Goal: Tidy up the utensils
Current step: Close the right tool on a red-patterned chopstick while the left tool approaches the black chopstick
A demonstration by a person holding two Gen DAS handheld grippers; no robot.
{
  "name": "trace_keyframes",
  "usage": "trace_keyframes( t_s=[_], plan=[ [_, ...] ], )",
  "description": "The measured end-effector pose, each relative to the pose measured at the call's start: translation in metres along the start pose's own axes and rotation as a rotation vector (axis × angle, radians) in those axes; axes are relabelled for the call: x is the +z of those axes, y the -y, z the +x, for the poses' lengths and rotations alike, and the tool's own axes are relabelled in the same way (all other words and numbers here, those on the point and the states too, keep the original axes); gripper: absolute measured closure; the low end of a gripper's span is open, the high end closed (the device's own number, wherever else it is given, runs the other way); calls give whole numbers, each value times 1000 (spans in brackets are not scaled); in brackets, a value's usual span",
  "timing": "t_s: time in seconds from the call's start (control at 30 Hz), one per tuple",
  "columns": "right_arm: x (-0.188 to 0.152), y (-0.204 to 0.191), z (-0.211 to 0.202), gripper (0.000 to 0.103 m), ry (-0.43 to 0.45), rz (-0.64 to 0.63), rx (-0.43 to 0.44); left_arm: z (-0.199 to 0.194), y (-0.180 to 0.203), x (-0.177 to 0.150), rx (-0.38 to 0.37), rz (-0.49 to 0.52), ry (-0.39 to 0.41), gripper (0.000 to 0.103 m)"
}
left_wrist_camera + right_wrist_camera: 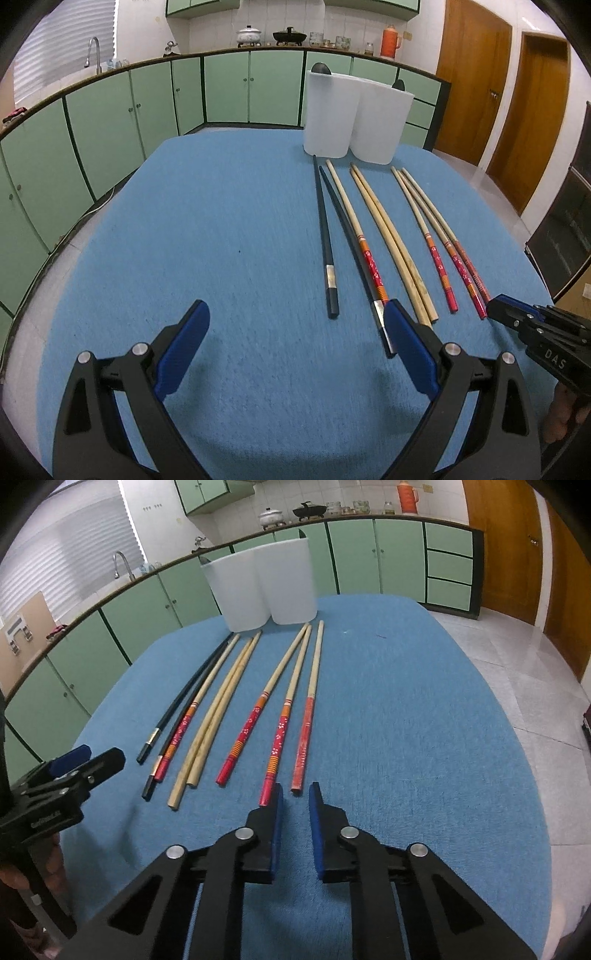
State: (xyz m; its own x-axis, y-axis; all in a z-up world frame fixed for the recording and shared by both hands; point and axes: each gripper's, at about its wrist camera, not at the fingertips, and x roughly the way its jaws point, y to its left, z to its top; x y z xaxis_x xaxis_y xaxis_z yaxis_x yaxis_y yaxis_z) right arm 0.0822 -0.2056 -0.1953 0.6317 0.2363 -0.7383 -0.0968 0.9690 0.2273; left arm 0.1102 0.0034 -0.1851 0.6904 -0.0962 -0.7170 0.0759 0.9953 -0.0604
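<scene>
Chopsticks lie in a row on the blue cloth of the desk point(221, 221), tips pointing toward the two white holders point(354, 118) that stand side by side at its far edge. Your left tool point(295, 325) hangs low over bare cloth with its blue pads spread wide and nothing between them; its right pad sits just beside the near end of a black chopstick point(354, 251). Going rightward from there you have the other black chopstick point(325, 236), a red-handled one point(369, 258) lying against the long black stick, a plain bamboo pair point(391, 240) touching each other, then three more red-handled sticks point(439, 254) close together. Your right tool point(295, 794) is at the right end of that row, its pads drawn nearly together with only a narrow gap, and nothing gripped. The near end of one red stick point(275, 746) sits just beside its left pad, and the orange-red stick point(304, 734) ends just ahead of the gap.
</scene>
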Motion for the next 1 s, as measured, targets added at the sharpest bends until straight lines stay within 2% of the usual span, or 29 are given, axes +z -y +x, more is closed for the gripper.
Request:
trace_keyframes(
  t_s=[0.23,0.33,0.4,0.43,0.53,0.63,0.7,0.77,0.83,0.97,1.0],
  plan=[
    [3,-5,6,90,3,-22,-35,8,3,3,-4,0,-26,11],
    [3,-6,6,96,2,-22,-56,12,4,3,-10,-6,-40,11],
    [3,-4,6,97,1,-15,-55,15,3,3,-13,-14,-54,17],
    [3,-3,5,97,1,-13,-54,17,2,4,-15,-17,-67,23],
    [3,-2,5,97,1,-12,-51,25,2,3,-13,-25,-97,25],
    [3,-1,5,97,1,-8,-46,27,4,5,-5,-24,-92,25],
    [3,-1,6,97,1,-7,-44,31,4,7,5,-23,-96,29],
    [3,-1,6,97,1,-6,-44,33,6,9,10,-16,-96,39],
    [3,-2,6,97,1,-7,-46,33,11,9,5,4,-98,43],
    [3,0,6,97,0,-7,-46,32,12,9,-3,6,-94,61],
    [3,0,5,97,-1,-7,-46,32,13,8,-10,3,-93,63]
  ],
)
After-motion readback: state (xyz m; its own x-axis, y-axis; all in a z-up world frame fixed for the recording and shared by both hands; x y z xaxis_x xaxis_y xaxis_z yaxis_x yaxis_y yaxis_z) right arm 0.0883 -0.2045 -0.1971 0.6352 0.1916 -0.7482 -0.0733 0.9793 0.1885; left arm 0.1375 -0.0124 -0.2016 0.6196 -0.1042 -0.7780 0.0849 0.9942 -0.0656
